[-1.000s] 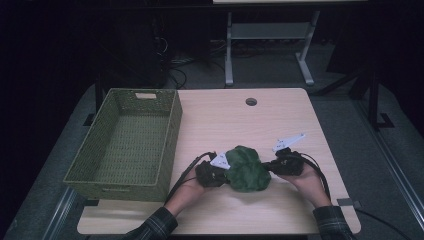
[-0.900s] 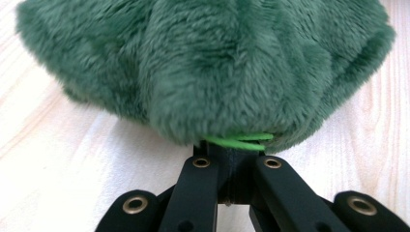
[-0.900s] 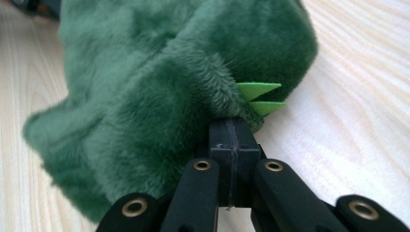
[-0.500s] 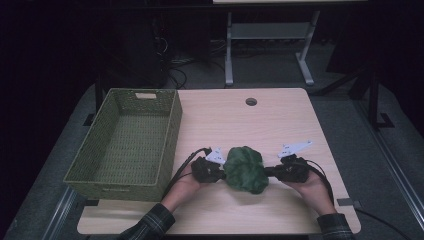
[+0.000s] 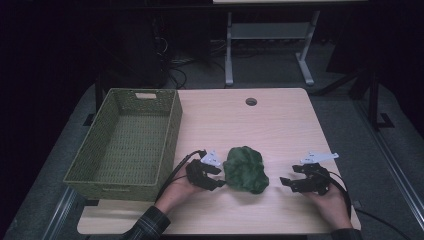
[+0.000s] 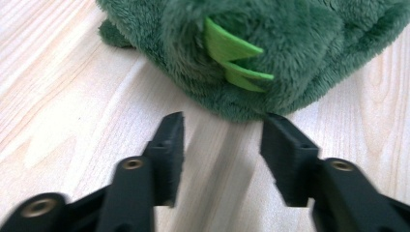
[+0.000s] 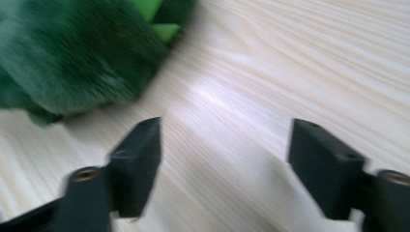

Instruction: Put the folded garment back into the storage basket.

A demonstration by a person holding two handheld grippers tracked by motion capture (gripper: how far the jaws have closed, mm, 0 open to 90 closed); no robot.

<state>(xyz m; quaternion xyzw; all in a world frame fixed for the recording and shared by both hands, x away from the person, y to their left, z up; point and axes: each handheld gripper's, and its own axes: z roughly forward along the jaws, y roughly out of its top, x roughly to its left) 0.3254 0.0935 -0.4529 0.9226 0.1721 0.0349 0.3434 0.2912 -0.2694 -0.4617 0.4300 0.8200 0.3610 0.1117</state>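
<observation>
The green plush toy (image 5: 245, 169) lies on the surface (image 5: 280, 125), toward the near edge, resting on the wood with nothing gripping it. The left claw (image 5: 220, 179) sits just beside the toy's left flank; its jaws have just been opening and now stand spread, and in the left gripper view the tips frame bare wood right in front of the fur, one tip at most grazing it, with nothing pinched. The right claw (image 5: 285, 183) is well apart from the toy on its right side; its jaws too have just been opening and stand wide over empty wood, the toy off to one corner of the right gripper view. Judged from how things lie, the toy looks set down and let go, while the woven basket (image 5: 125, 142) at the left is empty. If the toy is meant for the basket, that whole carry is left: a fresh grasp, a lift over the basket's tall near wall, and a drop inside. Room is generous: the far half of the surface is bare apart from a small cable hole (image 5: 251, 101), and a strip of open wood separates toy and basket. The near edge lies close to both hands, so any pull back has little margin.
</observation>
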